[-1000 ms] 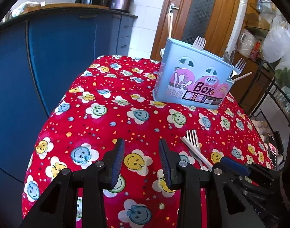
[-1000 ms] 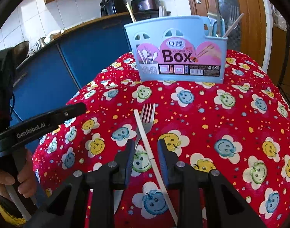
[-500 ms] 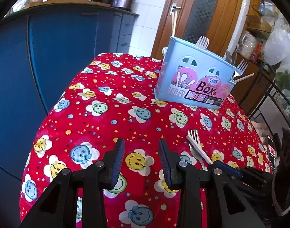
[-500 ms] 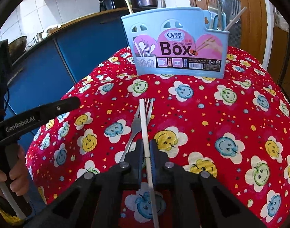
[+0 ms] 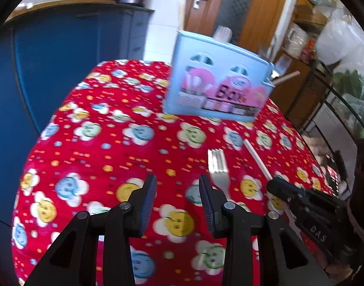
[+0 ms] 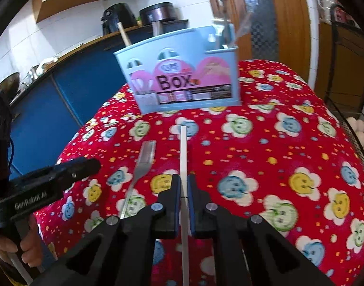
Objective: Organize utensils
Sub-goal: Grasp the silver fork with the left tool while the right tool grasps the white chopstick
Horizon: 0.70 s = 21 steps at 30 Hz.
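Note:
A light blue utensil box (image 6: 186, 78) with a pink "Box" label stands at the far side of the red table; it also shows in the left wrist view (image 5: 217, 85). My right gripper (image 6: 184, 186) is shut on a white chopstick (image 6: 183, 152) that points toward the box, lifted off the cloth. A metal fork (image 6: 141, 164) lies on the cloth to its left; in the left wrist view the fork (image 5: 217, 169) lies just right of my open, empty left gripper (image 5: 177, 190). The chopstick (image 5: 257, 159) and the right gripper (image 5: 308, 209) show there at right.
The table wears a red cloth with smiley flowers (image 6: 265, 157). Blue cabinets (image 5: 63, 59) stand to the left, with pots on top. A wooden door (image 6: 289, 19) is behind. A black wire rack (image 5: 336, 109) stands at the right. The box holds several utensils.
My right gripper closed on the white chopstick and lifted it away from the fork. My left gripper moved forward and right, closer to the fork, still open.

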### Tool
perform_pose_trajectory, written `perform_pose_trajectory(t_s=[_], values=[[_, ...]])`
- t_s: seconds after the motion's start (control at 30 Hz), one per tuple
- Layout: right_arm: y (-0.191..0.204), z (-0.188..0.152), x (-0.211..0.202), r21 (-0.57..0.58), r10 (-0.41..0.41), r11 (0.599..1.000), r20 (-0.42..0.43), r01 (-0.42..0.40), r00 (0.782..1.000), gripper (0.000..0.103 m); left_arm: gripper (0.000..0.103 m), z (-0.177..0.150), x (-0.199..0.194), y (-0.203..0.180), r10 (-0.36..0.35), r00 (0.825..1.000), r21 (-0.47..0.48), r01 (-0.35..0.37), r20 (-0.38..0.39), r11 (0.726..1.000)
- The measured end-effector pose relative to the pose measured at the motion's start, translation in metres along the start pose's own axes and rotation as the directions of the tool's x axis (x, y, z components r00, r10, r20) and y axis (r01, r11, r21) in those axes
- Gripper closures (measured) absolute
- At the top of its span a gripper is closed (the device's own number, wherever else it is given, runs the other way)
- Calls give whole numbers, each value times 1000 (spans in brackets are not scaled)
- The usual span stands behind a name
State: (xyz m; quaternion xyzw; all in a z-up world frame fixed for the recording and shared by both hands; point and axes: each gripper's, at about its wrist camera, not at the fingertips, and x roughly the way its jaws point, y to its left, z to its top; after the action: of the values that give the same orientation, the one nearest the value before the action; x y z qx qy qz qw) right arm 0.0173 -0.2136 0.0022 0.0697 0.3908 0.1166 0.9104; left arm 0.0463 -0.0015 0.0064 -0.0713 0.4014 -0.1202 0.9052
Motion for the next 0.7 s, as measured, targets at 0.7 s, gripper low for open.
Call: perform_pose_trajectory(t_s=[0.7], values=[[-34,-8,4,90,-3,996,-18,5,1000,95,71,-10,41,-51,-60,985,122,80,-161,989]])
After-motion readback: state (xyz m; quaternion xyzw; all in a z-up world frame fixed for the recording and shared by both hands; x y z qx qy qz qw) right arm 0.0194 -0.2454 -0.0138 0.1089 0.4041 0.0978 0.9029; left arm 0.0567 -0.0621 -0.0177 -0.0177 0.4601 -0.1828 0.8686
